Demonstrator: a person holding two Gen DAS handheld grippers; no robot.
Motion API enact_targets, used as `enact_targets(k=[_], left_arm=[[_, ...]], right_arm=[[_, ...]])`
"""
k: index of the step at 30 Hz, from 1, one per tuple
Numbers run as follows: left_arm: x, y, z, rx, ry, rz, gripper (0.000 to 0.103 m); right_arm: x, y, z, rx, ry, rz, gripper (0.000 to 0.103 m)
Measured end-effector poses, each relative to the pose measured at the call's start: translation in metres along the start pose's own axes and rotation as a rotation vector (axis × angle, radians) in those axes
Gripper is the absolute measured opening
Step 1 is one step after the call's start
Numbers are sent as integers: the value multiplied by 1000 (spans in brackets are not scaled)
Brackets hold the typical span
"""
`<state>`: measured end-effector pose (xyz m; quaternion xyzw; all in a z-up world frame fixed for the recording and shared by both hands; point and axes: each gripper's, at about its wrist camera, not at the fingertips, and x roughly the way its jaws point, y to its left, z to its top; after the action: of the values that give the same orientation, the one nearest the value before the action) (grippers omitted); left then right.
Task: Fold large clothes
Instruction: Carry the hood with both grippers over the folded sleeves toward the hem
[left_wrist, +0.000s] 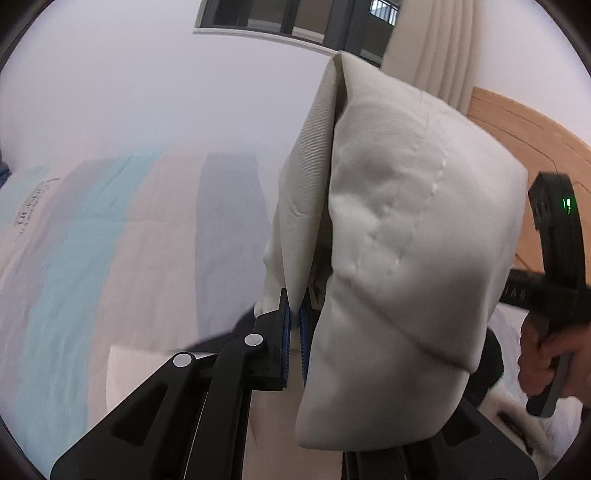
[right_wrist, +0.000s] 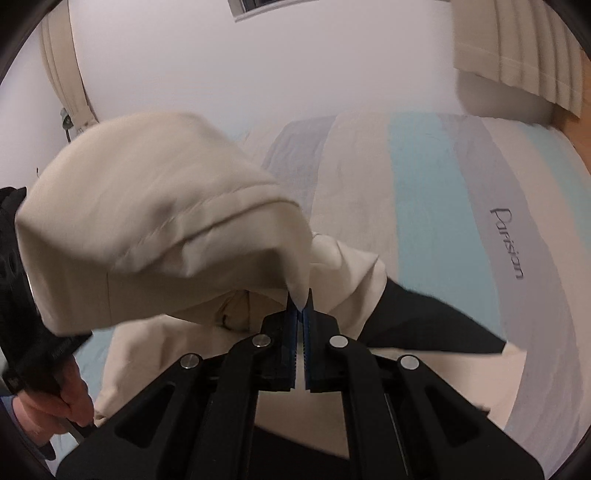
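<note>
A large cream garment with black parts hangs lifted above a striped bed. My left gripper is shut on a cream edge of it, and the cloth drapes over the right finger. My right gripper is shut on another cream edge, which bulges up to the left. A black part of the garment lies below on the bed. The right gripper's handle and the hand holding it show at the right of the left wrist view.
The bed cover has grey, turquoise and beige stripes with "Parisian" lettering. A wooden headboard, cream curtains and a dark window stand behind. White wall is beyond the bed.
</note>
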<state>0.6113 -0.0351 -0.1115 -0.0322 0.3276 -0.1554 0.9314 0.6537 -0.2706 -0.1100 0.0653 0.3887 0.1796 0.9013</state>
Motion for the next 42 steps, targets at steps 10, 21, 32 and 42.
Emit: enact_targets(k=[10, 21, 32, 42], left_arm=[[-30, -27, -48, 165, 28, 66, 4], [-45, -45, -98, 289, 78, 78, 4], [-42, -46, -130, 340, 120, 83, 4], [-31, -31, -158, 335, 199, 100, 4]], right_arm=[[-35, 6, -44, 0, 35, 1, 2], [-48, 15, -89, -13, 65, -39, 2], [-53, 9, -127, 6, 102, -46, 2], [-44, 3, -151, 27, 152, -59, 2]])
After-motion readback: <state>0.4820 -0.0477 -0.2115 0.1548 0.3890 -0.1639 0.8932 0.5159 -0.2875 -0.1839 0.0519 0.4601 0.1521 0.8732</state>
